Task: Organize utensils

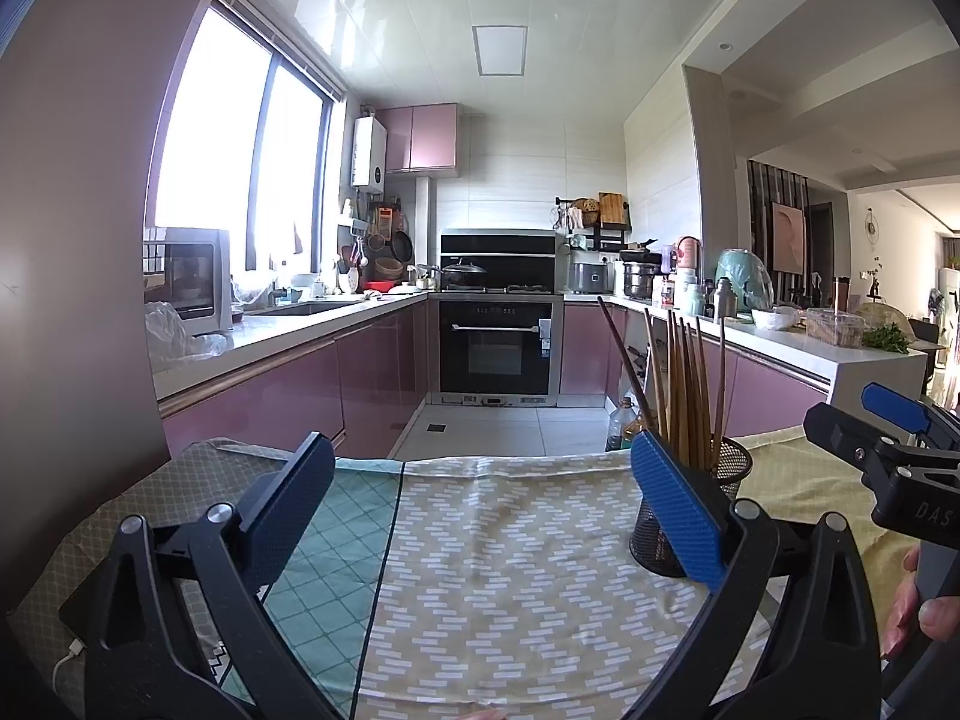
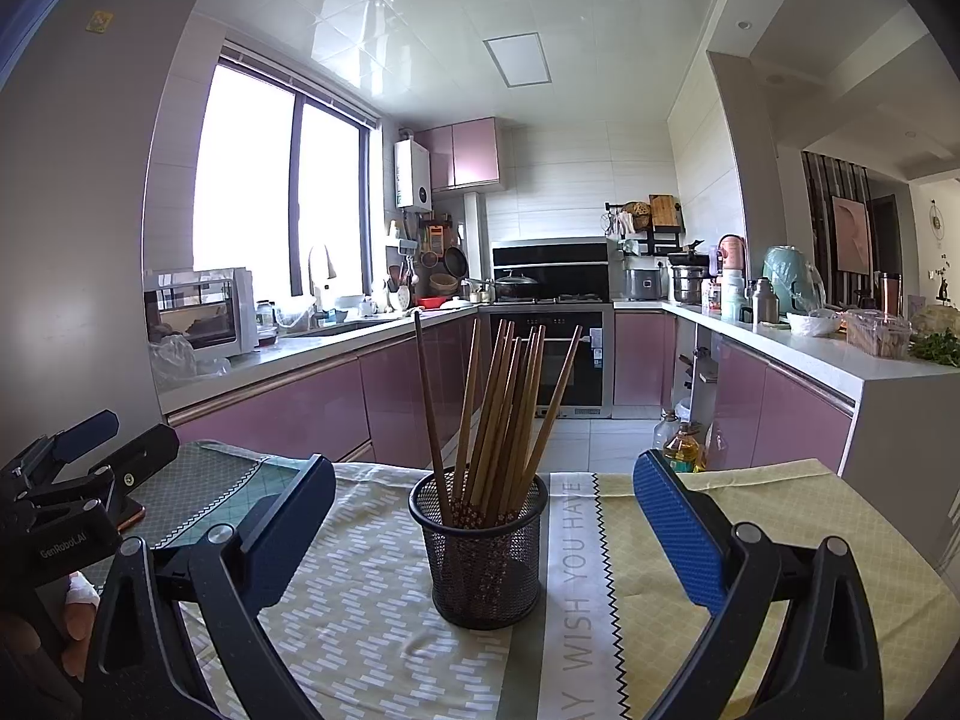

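Wooden chopsticks [image 2: 498, 414] stand bunched in one black mesh holder [image 2: 480, 552], their tops fanning outward and one darker stick leaning away to the left; I count roughly ten or eleven, though they overlap too much near the rim to be sure. The holder sits upright on the patterned cloth [image 2: 360, 600] covering the surface, toward the far edge and closer to the right side as the left wrist view shows it [image 1: 729, 480]. No loose chopstick, spoon or other utensil shows anywhere on the cloth in either view, so my judgement is that the sorting is essentially finished, or at least that nothing visible is left to collect; whatever lies outside these two views I cannot speak for. The right hand-held gripper [image 2: 480, 516] is spread wide with nothing between its blue pads, the holder standing in the gap but touching neither finger. The left hand-held gripper [image 1: 480, 510] is likewise released and empty, pointed at bare cloth with the holder just beyond its right finger. Two hand-held grippers, one holder, one bundle of sticks. Farther out along the cloth's left edge lies a phone on a white cable [image 1: 69, 654], and beyond the surface's far edge a bottle of cooking oil [image 2: 684, 450] stands on the kitchen floor.
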{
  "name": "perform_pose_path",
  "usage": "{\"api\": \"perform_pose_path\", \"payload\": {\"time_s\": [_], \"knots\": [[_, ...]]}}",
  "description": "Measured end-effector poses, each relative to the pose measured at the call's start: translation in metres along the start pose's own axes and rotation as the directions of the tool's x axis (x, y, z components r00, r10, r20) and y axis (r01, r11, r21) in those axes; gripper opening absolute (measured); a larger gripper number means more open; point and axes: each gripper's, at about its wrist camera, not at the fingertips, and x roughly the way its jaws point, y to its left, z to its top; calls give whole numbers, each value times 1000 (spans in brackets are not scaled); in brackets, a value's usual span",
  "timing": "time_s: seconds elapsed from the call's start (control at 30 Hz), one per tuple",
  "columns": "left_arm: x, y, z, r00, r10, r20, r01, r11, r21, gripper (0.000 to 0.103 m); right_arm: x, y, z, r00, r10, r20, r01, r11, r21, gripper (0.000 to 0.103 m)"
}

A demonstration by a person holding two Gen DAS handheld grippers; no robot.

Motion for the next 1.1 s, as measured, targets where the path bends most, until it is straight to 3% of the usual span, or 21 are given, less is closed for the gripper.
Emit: {"api": "perform_pose_path", "payload": {"time_s": [1.1], "knots": [[1, 0, 0, 1000, 0, -3, 0, 1000, 0, 97, -1, 0, -1, 1000, -7, -1, 7, 1000, 7, 96]]}}
